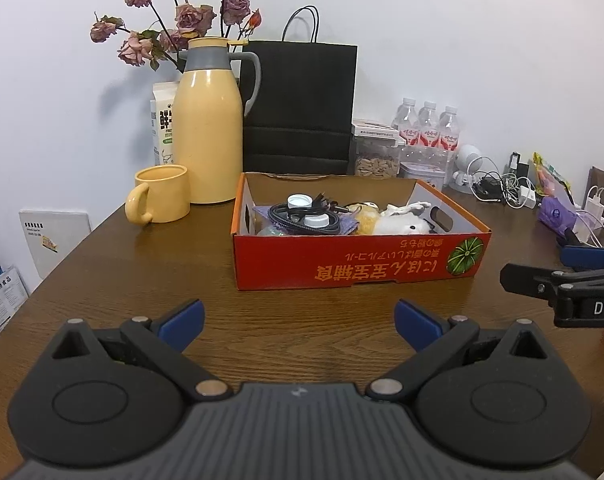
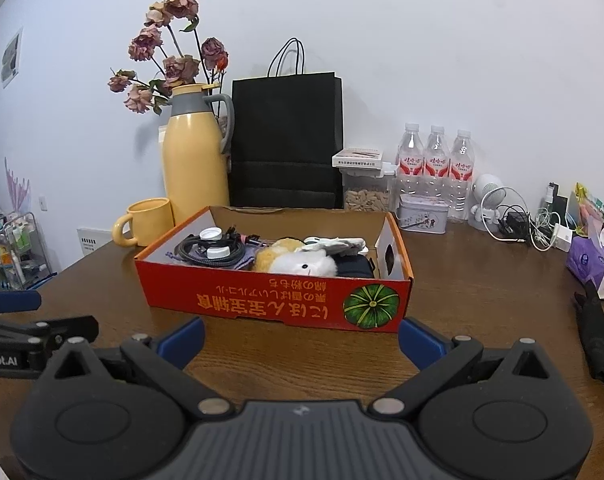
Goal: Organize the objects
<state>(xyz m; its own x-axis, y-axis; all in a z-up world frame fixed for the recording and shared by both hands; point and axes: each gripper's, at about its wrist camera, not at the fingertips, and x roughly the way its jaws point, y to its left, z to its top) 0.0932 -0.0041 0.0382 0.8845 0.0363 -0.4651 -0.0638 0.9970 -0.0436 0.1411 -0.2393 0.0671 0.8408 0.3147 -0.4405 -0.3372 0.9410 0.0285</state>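
A red cardboard box [image 1: 354, 266] [image 2: 270, 300] stands on the wooden table [image 1: 142, 272] [image 2: 482, 280]. It holds a coiled black cable [image 1: 298, 216] [image 2: 210, 252], white bottle caps [image 1: 300, 201] [image 2: 211, 234], a purple cloth, a yellow and a white plush toy [image 1: 398, 224] [image 2: 302, 264], and a dark pouch [image 2: 354, 268]. My left gripper [image 1: 300, 322] is open and empty, just in front of the box. My right gripper [image 2: 302, 338] is open and empty, close to the box's front wall. Each gripper shows at the edge of the other's view.
Behind the box stand a yellow mug [image 1: 160, 194] [image 2: 146, 222], a yellow thermos jug [image 1: 208, 120] [image 2: 194, 148], dried roses, a black paper bag [image 1: 300, 108] [image 2: 286, 140], a snack jar, a tin and three water bottles [image 1: 428, 128] [image 2: 436, 160]. Chargers and cables [image 1: 502, 188] [image 2: 522, 224] lie at right. A black folded item [image 2: 598, 340] lies at the right edge.
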